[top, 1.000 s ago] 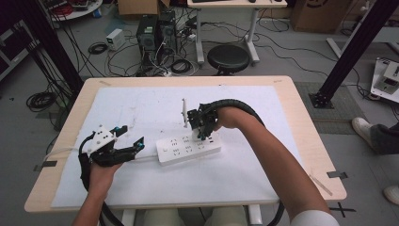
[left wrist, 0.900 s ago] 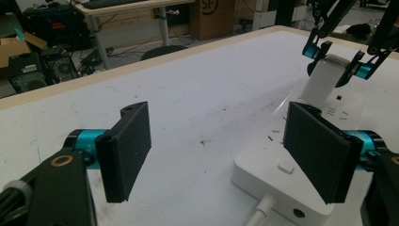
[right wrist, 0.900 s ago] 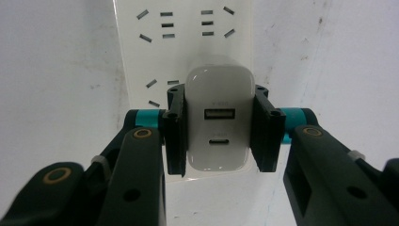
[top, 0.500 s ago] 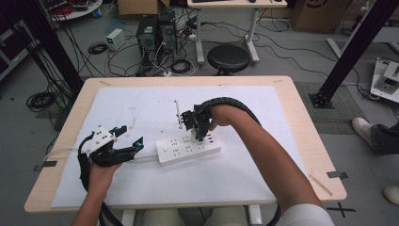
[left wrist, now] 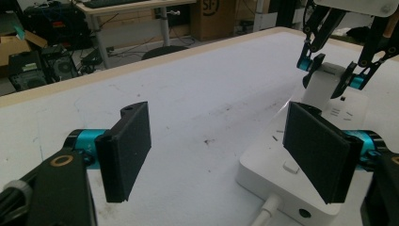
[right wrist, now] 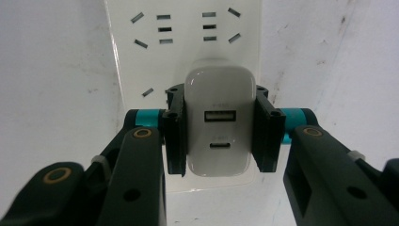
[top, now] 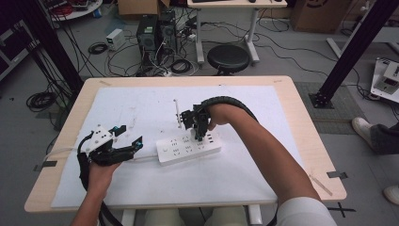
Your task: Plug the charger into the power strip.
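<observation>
A white power strip (top: 188,147) lies on the white mat in the middle of the table. My right gripper (top: 199,135) points down at the strip's right half, shut on a white USB charger (right wrist: 219,89), one pad on each side. The charger (left wrist: 324,87) stands against the strip's top (left wrist: 282,165); whether its prongs are in a socket I cannot tell. My left gripper (top: 130,135) rests at the strip's left end, open, with its pads (left wrist: 127,150) wide apart and the strip's corner beside the right pad. Free sockets (right wrist: 162,28) show beyond the charger.
The strip's white cable (top: 146,159) leaves its left end and runs toward the table's left edge. A white mat (top: 141,103) covers most of the wooden table (top: 306,122). Beyond the table stand a black stool (top: 228,57), computer towers and loose floor cables.
My right gripper has shifted slightly left and down over the strip with the charger in it. The left gripper has stayed put.
</observation>
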Action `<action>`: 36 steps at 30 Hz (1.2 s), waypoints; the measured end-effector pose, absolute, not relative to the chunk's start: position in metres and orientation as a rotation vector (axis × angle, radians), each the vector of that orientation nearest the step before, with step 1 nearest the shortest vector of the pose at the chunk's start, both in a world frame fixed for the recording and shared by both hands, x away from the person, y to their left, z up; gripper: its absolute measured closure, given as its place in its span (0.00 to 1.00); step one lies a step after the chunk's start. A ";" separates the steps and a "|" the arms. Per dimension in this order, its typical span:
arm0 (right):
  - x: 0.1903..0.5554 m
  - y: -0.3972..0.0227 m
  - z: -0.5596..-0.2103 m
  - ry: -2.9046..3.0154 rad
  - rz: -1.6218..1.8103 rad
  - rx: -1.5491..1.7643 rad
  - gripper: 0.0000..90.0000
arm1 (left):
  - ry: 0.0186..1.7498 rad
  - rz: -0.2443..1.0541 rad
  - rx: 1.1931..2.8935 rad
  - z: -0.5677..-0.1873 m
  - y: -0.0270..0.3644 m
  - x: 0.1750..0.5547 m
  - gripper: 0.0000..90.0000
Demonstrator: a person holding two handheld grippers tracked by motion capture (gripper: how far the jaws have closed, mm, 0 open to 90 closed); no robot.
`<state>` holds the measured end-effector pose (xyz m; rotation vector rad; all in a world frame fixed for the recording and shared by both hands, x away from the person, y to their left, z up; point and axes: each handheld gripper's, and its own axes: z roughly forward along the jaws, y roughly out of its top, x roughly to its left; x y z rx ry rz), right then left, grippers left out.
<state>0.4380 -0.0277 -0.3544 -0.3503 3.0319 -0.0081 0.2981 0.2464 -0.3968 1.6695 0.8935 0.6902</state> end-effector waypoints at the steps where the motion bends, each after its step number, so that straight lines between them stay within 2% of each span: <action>1: 0.439 -0.028 -0.355 3.037 -0.002 -0.348 0.72 | 0.894 0.688 1.672 -0.397 0.246 0.299 0.27; 8: 0.443 -0.023 -0.365 3.061 -0.046 -0.334 0.71 | 0.895 0.691 1.672 -0.396 0.250 0.299 0.27; 27: 0.441 -0.031 -0.365 3.047 0.060 -0.294 0.68 | 0.902 0.686 1.665 -0.398 0.252 0.296 0.27; 28: 0.441 -0.032 -0.364 3.048 0.076 -0.272 0.66 | 0.899 0.688 1.665 -0.398 0.252 0.296 0.27; 31: 0.443 -0.039 -0.363 3.053 0.149 -0.149 0.52 | 0.897 0.687 1.663 -0.398 0.252 0.296 0.27; 34: 0.444 -0.051 -0.356 3.043 0.284 -0.058 0.44 | 0.893 0.687 1.666 -0.398 0.251 0.297 0.27; 36: 0.443 -0.061 -0.349 3.037 0.376 0.028 0.43 | 0.892 0.685 1.664 -0.398 0.250 0.296 0.27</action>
